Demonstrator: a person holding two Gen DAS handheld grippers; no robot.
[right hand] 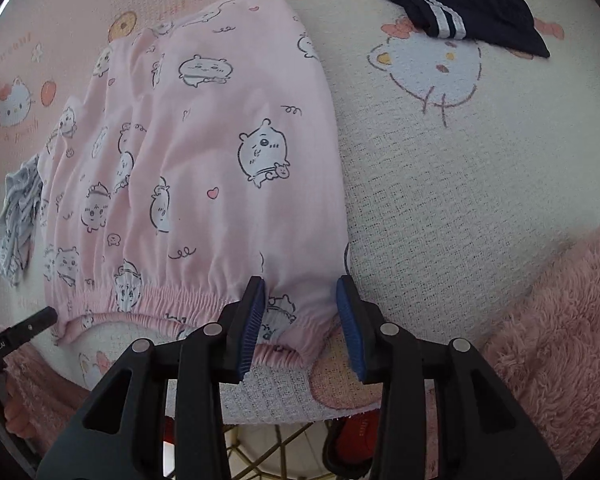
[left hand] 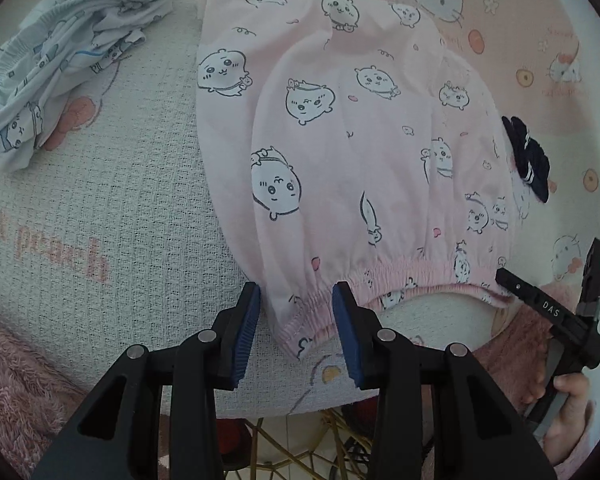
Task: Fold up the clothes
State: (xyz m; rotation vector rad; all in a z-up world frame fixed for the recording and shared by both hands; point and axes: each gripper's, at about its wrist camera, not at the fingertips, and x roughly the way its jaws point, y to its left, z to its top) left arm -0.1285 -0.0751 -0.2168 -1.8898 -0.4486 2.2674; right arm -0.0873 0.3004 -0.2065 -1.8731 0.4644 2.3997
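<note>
Pink shorts (left hand: 340, 152) printed with little cartoon faces lie spread flat on the white waffle-weave cover (left hand: 100, 200), elastic waistband (left hand: 412, 276) toward the near edge and legs running away to the far side. No fold has gone into them yet, as far as I can see.

The left gripper (left hand: 296, 320) sits at the near left corner of the waistband, jaws spread with the gathered hem between them but the pads not pressing on it. The right gripper (right hand: 300, 320) does the same at the near right corner, likewise open around the cloth.

A crumpled pale blue garment (left hand: 60, 72) waits at the far left, and a dark navy piece with white stripes (right hand: 460, 16) lies far right, both unfolded. I'd judge the job barely begun: both corners need pinching, then the first fold.
</note>
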